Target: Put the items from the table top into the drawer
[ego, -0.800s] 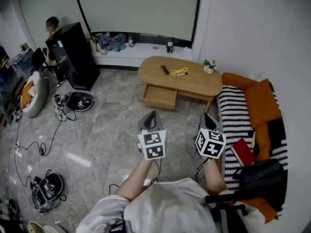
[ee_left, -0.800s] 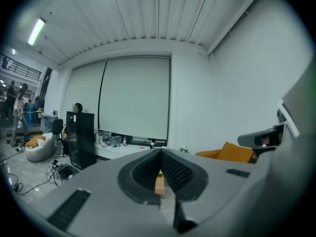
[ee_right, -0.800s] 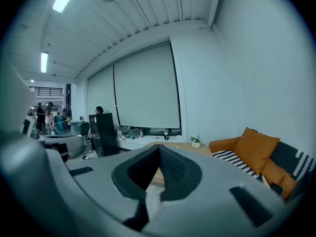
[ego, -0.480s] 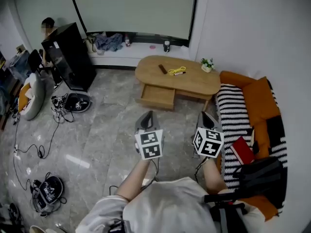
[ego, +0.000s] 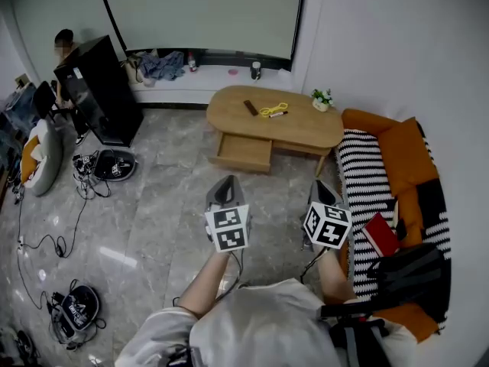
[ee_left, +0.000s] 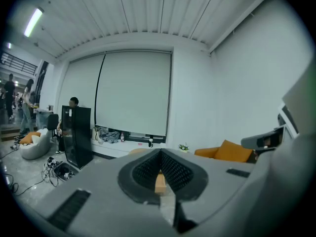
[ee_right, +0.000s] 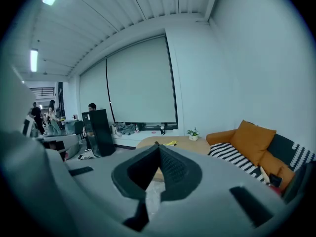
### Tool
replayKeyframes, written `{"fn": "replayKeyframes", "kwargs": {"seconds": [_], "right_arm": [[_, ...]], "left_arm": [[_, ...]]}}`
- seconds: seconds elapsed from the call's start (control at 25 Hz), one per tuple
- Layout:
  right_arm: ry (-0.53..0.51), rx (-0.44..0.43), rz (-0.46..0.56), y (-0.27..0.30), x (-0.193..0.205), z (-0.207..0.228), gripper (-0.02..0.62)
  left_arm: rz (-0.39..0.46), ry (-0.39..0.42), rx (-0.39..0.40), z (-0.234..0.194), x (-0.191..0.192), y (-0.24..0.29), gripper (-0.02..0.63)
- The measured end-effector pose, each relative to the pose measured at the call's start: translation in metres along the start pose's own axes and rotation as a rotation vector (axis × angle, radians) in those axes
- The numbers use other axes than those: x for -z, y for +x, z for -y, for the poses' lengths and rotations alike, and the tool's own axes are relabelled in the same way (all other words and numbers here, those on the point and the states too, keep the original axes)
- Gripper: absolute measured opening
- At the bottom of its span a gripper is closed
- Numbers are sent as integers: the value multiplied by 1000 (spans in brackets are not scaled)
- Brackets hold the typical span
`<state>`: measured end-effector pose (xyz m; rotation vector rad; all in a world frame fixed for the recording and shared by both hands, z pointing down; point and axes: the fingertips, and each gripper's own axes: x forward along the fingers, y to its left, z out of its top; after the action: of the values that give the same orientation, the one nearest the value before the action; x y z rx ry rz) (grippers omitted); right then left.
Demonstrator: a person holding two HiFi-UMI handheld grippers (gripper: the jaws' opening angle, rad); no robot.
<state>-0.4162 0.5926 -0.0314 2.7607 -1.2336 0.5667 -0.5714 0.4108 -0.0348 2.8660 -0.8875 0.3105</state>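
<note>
An oval wooden coffee table [ego: 306, 132] stands ahead with its drawer [ego: 243, 153] pulled open toward me. On its top lie a dark flat bar [ego: 250, 107], a yellow cord [ego: 271, 111], a pen [ego: 278, 115] and a small potted plant [ego: 322, 99]. My left gripper [ego: 224, 184] and right gripper [ego: 320, 187] are both held over the floor well short of the table. Both are shut with nothing between the jaws, which also shows in the left gripper view [ee_left: 160, 154] and the right gripper view [ee_right: 158, 149].
An orange sofa [ego: 405, 159] with a striped blanket [ego: 365, 182], a red book [ego: 380, 235] and a black bag [ego: 405, 274] lies to the right. A black cabinet [ego: 98, 90] with a person [ego: 63, 46] beside it stands far left. Cables and gear [ego: 111, 167] litter the floor on the left.
The whole view has shifted: the table and room now sit a little further left and higher in the picture. Both grippers stay shut and keep their place relative to me.
</note>
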Motion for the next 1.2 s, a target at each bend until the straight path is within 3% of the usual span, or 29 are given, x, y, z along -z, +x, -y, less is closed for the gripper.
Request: {"fn": "replayKeyframes", "kwargs": {"seconds": [0.28, 0.56, 0.96, 1.2], "right_arm": [[25, 35, -43, 24, 9, 10, -8], [46, 40, -62, 87, 0, 34, -8], [10, -31, -97, 213, -54, 83, -8], [6, -70, -118, 266, -69, 103, -8]], "left_arm": [[-33, -6, 10, -10, 9, 29, 6], [-69, -14, -2, -6, 13, 97, 6], [-55, -40, -65, 21, -31, 226, 6], [-70, -37, -101, 30, -35, 272, 6]]}}
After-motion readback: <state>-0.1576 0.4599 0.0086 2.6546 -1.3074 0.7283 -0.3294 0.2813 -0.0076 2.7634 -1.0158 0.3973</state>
